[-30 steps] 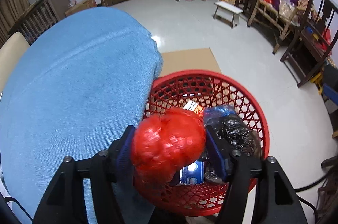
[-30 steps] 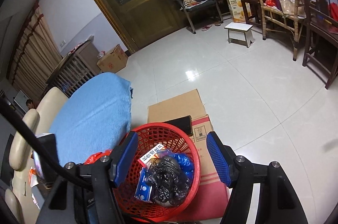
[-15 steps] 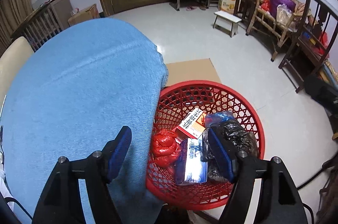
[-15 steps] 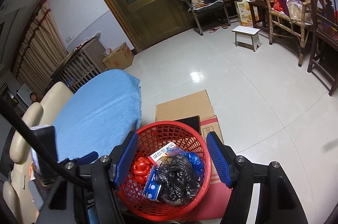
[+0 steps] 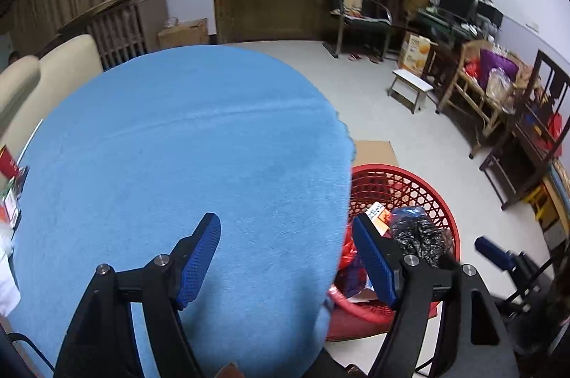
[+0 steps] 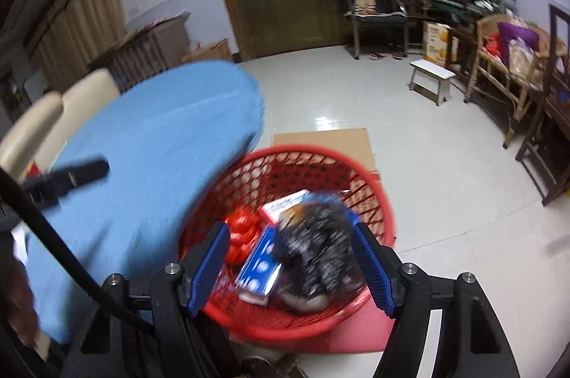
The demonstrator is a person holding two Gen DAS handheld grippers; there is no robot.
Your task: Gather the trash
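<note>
A red mesh basket (image 6: 370, 185) stands on the floor beside the blue-covered round table (image 5: 171, 143). In it lie a red plastic bag (image 6: 242, 232), a black crumpled bag (image 6: 317, 246), a blue-and-white packet (image 6: 262, 267) and a small white-and-red box (image 6: 285, 203). The basket also shows in the left wrist view (image 5: 424, 196), partly hidden by the table edge. My left gripper (image 5: 286, 257) is open and empty above the table's near right edge. My right gripper (image 6: 290, 265) is open and empty just above the basket. The right wrist view is blurred.
Flat cardboard (image 6: 327, 137) lies under and behind the basket. Cream chairs (image 5: 53, 71) stand at the table's left. A small white stool (image 5: 409, 87), wooden chairs (image 5: 523, 143) and cluttered furniture line the right side. Red and white items (image 5: 10, 185) sit at the table's left edge.
My left gripper opened and dropped the red bag into the basket, then swung left over the blue table. My right gripper has moved closer over the basket.
</note>
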